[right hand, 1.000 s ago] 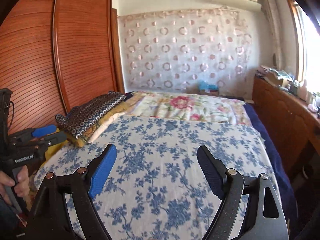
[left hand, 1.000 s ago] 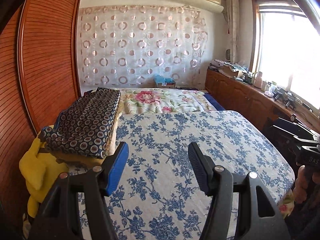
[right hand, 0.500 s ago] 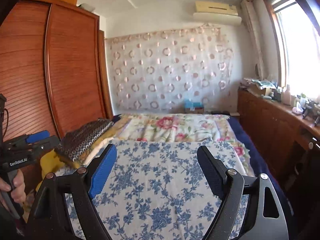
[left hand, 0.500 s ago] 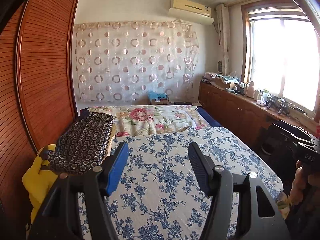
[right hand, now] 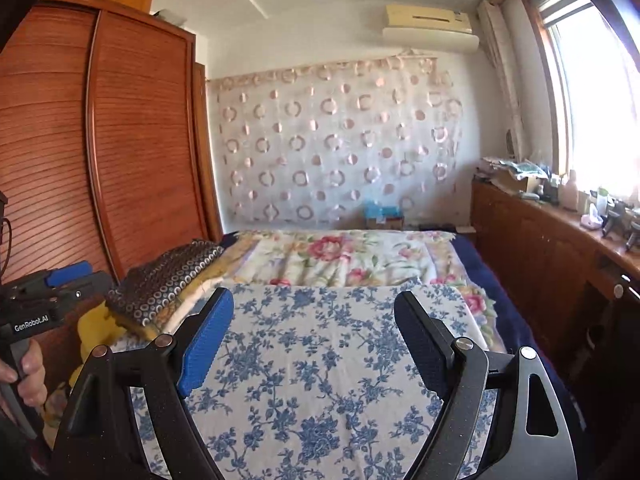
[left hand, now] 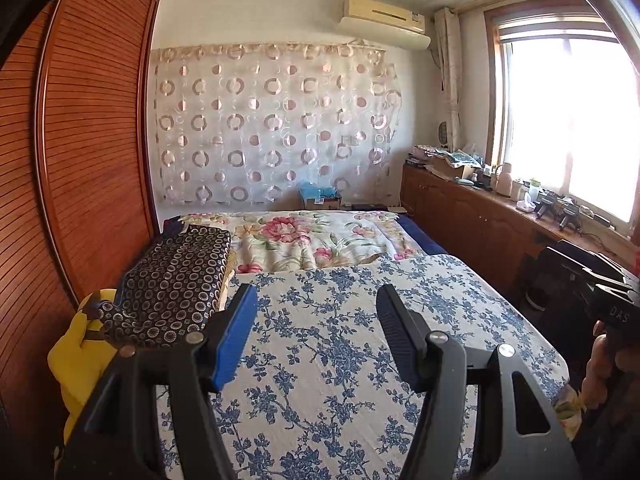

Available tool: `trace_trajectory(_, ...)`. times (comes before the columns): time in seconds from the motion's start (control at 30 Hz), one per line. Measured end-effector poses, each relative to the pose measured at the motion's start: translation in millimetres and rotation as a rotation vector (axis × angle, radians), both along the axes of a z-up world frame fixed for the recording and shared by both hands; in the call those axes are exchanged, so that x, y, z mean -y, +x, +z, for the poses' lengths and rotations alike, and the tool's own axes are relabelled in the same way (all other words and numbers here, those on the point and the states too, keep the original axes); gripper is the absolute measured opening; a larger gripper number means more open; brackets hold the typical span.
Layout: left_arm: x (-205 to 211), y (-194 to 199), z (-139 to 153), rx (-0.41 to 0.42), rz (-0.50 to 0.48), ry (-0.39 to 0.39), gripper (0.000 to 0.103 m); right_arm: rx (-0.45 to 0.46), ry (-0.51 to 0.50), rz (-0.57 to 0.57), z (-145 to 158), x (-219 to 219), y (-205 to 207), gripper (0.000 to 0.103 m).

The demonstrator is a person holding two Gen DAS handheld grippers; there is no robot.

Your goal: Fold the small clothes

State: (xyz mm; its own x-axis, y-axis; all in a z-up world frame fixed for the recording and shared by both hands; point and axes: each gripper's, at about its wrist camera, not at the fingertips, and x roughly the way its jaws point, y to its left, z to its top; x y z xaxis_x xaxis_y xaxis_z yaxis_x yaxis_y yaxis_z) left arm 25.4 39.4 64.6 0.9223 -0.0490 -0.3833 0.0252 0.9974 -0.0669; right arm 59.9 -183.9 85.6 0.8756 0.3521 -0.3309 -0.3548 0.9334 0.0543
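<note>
Blue-flowered bed (left hand: 320, 360) beneath both grippers, left gripper (left hand: 316, 320) and right gripper (right hand: 314, 330), spread and empty; the folded stack (left hand: 172, 284) at the bed's left edge could topple if bumped.

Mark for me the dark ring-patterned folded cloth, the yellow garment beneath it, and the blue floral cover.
dark ring-patterned folded cloth (left hand: 176, 284), left wrist view, middle of its top face
yellow garment (left hand: 76, 364), left wrist view, bulging side
blue floral cover (right hand: 320, 360), right wrist view, bare middle
</note>
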Motion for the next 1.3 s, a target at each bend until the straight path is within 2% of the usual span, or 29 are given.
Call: trace_trajectory(1.3,-1.7,-2.7,2.7,0.014,0.010,0.010,0.062,0.000,-0.009,0.000,-1.7,-5.0,-3.8,0.084)
